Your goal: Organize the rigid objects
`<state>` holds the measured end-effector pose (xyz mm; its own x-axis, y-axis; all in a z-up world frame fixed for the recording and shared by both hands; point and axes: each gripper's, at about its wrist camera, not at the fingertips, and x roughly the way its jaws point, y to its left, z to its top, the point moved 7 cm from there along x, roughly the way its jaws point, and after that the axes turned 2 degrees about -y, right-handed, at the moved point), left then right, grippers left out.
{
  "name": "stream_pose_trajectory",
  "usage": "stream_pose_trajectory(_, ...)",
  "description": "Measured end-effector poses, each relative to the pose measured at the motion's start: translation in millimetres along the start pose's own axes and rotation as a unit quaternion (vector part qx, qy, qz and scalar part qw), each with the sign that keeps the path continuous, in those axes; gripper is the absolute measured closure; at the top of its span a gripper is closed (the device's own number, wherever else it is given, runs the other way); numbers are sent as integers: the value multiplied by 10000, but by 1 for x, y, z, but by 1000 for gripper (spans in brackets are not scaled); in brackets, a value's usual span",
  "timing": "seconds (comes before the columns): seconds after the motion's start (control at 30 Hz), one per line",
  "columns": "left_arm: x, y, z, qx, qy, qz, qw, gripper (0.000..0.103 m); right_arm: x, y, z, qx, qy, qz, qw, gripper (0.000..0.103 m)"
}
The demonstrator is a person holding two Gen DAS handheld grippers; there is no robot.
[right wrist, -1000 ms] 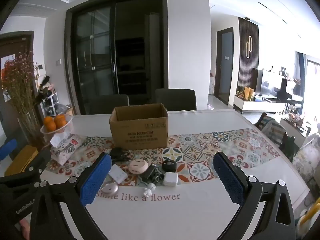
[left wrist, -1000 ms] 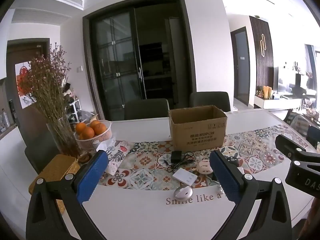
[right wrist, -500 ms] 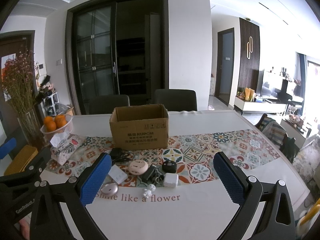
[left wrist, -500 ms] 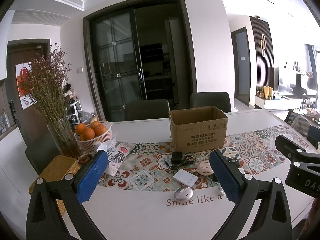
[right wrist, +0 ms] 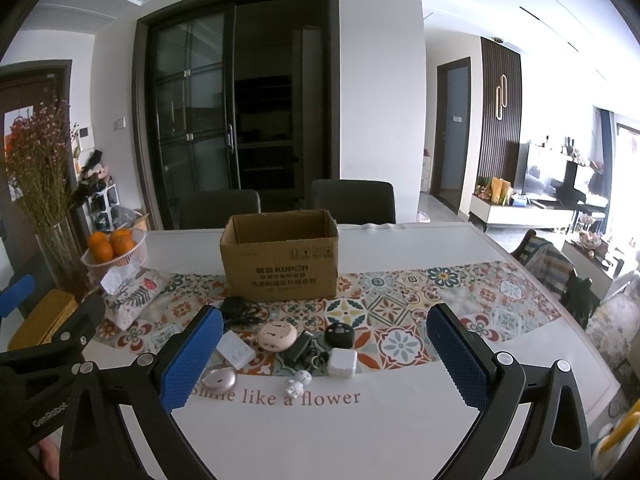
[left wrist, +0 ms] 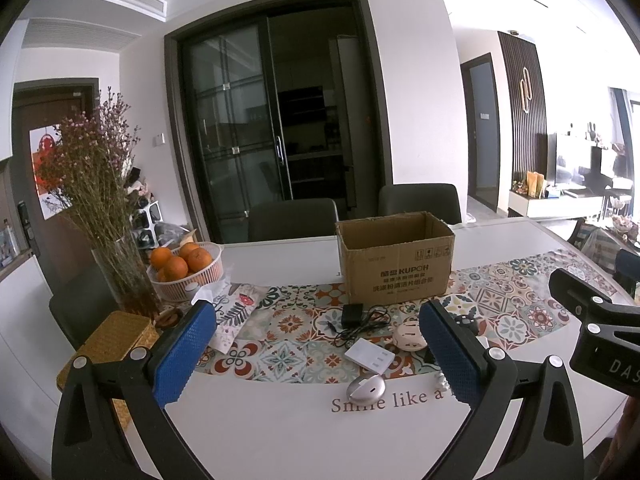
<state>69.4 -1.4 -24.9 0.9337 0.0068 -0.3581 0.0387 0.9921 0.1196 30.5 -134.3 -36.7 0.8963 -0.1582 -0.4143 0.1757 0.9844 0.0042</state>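
Change: none visible (views match the earlier frames).
Left tool (left wrist: pixel 316 354): spread wide, empty.
Right tool (right wrist: pixel 320 354): spread wide, empty.
Cardboard box (right wrist: pixel 280 256): no items seen inside; sorting not begun.

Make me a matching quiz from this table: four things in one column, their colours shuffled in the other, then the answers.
Things:
1. box
2. oranges
3. charger cube
4. round gadget

Colours:
A. white
B. pink
C. brown
D. orange

Pairs: 1-C, 2-D, 3-A, 4-B
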Motion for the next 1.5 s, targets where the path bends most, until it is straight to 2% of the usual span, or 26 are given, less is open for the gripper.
stream_pose_trajectory(1.5, 13, -1, -1, 14, 83, -54, 10000, 0, 3, 2, 1, -18, 0, 0, 10000, 0)
